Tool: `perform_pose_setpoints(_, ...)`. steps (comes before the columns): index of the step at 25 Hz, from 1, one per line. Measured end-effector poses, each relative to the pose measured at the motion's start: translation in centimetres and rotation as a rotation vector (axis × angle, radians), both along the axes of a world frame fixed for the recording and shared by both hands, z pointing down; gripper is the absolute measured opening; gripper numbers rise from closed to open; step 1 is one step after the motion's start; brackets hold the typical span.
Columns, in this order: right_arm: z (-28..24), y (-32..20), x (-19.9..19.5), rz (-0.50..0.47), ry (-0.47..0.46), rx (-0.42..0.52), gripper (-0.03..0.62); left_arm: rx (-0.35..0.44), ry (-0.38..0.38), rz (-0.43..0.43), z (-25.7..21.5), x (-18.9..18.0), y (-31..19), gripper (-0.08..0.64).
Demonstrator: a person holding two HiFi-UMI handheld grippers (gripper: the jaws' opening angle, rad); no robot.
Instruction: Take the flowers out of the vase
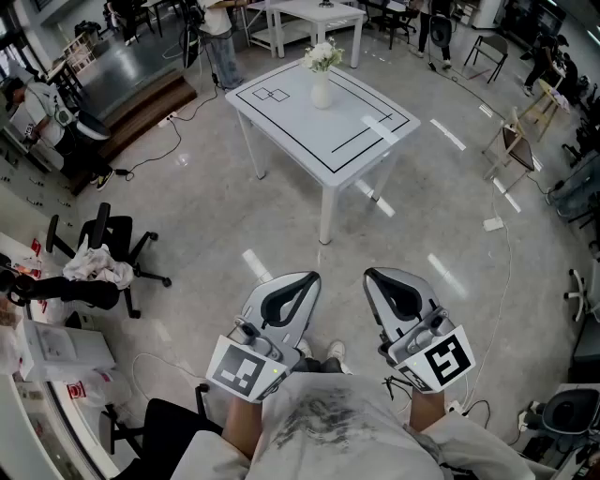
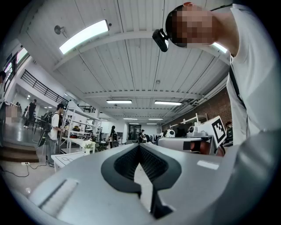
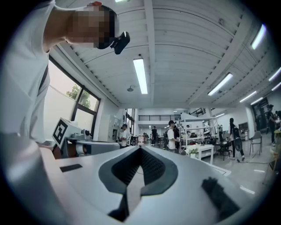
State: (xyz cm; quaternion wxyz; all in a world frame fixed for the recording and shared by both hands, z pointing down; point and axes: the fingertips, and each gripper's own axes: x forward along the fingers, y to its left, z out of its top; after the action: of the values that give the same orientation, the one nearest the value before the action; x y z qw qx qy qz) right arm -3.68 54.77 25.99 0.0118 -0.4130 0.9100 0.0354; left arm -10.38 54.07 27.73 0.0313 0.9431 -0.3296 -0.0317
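A white vase [image 1: 321, 91] holding white flowers [image 1: 323, 55] stands on a white table [image 1: 352, 141] marked with black lines, far ahead across the floor. Both grippers are held level close to the person's body, well short of the table. My left gripper [image 1: 307, 278] is shut with nothing between its jaws, and so is my right gripper [image 1: 375, 275]. In the left gripper view the jaws of the left gripper [image 2: 139, 146] meet at the tips, and the flowers [image 2: 90, 145] show small at the left. In the right gripper view the right gripper [image 3: 140, 149] is shut, with the flowers [image 3: 192, 150] small at the right.
A black office chair [image 1: 105, 246] with cloth on it stands at the left, beside a wooden step [image 1: 141, 108]. A second white table [image 1: 314, 17] stands behind the marked one. A wooden chair [image 1: 511, 141] is at the right. Cables trail over the floor, and people stand in the background.
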Motion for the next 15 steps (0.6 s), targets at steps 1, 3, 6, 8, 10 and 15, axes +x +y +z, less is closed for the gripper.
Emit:
perform_pose_setpoints(1, 0.0, 0.0, -0.1, -0.003, 0.001, 0.0, 0.015, 0.024, 0.008, -0.009, -0.3, -0.2, -0.2, 0.008)
perform_pose_setpoints(3, 0.0, -0.1, -0.3, -0.008, 0.004, 0.002, 0.015, 0.05, 0.018, -0.021, -0.6, -0.5, -0.4, 0.008)
perform_pose_setpoints(6, 0.1, -0.2, -0.5, -0.009, 0.009, 0.005, 0.015, 0.058, 0.015, -0.024, -0.7, -0.5, -0.6, 0.008)
perform_pose_setpoints(8, 0.2, -0.3, -0.4, -0.003, 0.012, 0.011, 0.015, 0.031, 0.003, -0.025, -0.4, -0.4, -0.7, 0.008)
perform_pose_setpoints(10, 0.2, -0.4, 0.0, 0.005, 0.013, 0.016, 0.015, 0.024, -0.002, -0.026, -0.4, -0.2, -0.9, 0.008)
perform_pose_setpoints(15, 0.2, -0.1, 1.5, 0.015, 0.012, 0.021, 0.015, 0.064, -0.005, -0.041, -1.0, 0.5, -1.2, 0.008)
